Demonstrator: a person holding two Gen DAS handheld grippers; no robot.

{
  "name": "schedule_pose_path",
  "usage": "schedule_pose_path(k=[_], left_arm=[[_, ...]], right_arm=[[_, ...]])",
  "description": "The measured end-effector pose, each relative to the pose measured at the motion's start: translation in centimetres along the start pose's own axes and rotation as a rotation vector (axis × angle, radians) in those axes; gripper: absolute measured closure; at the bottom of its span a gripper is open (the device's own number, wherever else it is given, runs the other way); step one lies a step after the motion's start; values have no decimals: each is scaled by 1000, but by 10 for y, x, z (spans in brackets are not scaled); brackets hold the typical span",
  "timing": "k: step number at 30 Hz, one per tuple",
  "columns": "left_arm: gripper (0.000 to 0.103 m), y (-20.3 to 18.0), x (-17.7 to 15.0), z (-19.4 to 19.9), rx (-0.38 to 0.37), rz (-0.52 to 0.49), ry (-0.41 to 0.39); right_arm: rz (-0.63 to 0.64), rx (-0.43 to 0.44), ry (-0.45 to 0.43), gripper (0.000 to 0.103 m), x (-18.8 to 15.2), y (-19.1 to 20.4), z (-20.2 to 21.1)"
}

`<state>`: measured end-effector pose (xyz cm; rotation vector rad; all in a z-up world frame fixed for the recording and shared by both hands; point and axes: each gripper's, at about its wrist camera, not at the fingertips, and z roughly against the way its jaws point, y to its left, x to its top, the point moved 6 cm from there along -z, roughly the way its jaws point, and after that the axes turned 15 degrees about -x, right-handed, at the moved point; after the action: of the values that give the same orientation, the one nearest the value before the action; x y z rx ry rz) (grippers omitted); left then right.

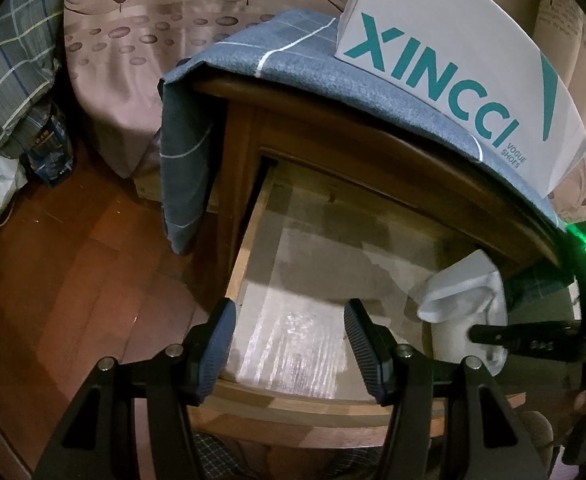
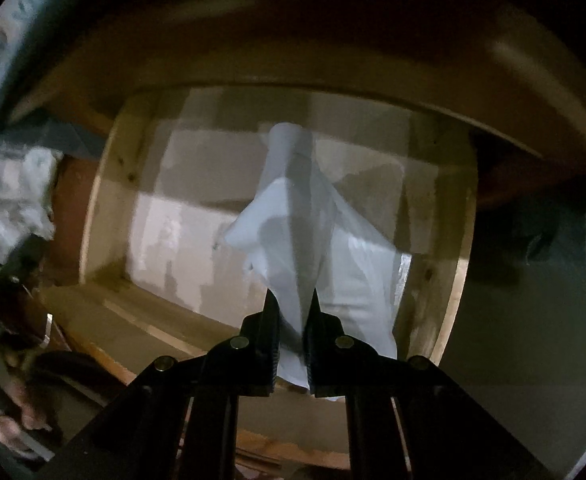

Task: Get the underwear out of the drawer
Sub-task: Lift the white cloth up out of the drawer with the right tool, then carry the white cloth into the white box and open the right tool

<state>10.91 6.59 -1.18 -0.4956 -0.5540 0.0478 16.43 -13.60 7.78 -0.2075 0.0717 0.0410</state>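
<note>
white cotton underwear (image 2: 293, 236) hangs pinched in the right gripper (image 2: 292, 300), jaws closed almost fully on a bunched fold, cloth draping limp and creased above the open drawer (image 2: 463, 240). in the left wrist view the same underwear (image 1: 467, 300) shows at the right edge, lifted over the drawer's right side with the right gripper (image 1: 493, 334) clamped on it. left gripper (image 1: 289, 320) is spread wide, holds nothing, ribbed blue-grey pads (image 1: 221, 344) hovering over the drawer's front edge, not touching it as far as visible. drawer (image 1: 249, 240) is pale raw wood with a shiny crinkled liner (image 1: 293, 344) on the bottom. darker varnished wooden nightstand (image 1: 245, 128) around it, draped with blue-grey cloth (image 1: 181, 152) with thin white lines. white shoe box (image 1: 453, 60) with teal lettering on top. reddish wood floor (image 1: 73, 248), patterned pinkish bedsheet (image 1: 133, 60) behind.
</note>
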Motion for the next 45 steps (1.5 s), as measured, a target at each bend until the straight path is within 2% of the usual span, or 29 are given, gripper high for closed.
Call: schedule_pose_path(k=[7, 24, 35, 42, 45], left_arm=[[45, -1, 0, 0, 13, -12, -1], [45, -1, -2, 2, 32, -31, -3], [45, -1, -1, 7, 48, -42, -10], [45, -3, -2, 7, 57, -53, -12], [45, -3, -1, 7, 58, -54, -9]], right_arm=[[-75, 65, -61, 94, -1, -11, 30], [-101, 124, -160, 94, -7, -9, 105], [-90, 130, -245, 94, -14, -7, 170], [-111, 176, -299, 94, -11, -10, 216], [-122, 194, -347, 94, -3, -13, 244]])
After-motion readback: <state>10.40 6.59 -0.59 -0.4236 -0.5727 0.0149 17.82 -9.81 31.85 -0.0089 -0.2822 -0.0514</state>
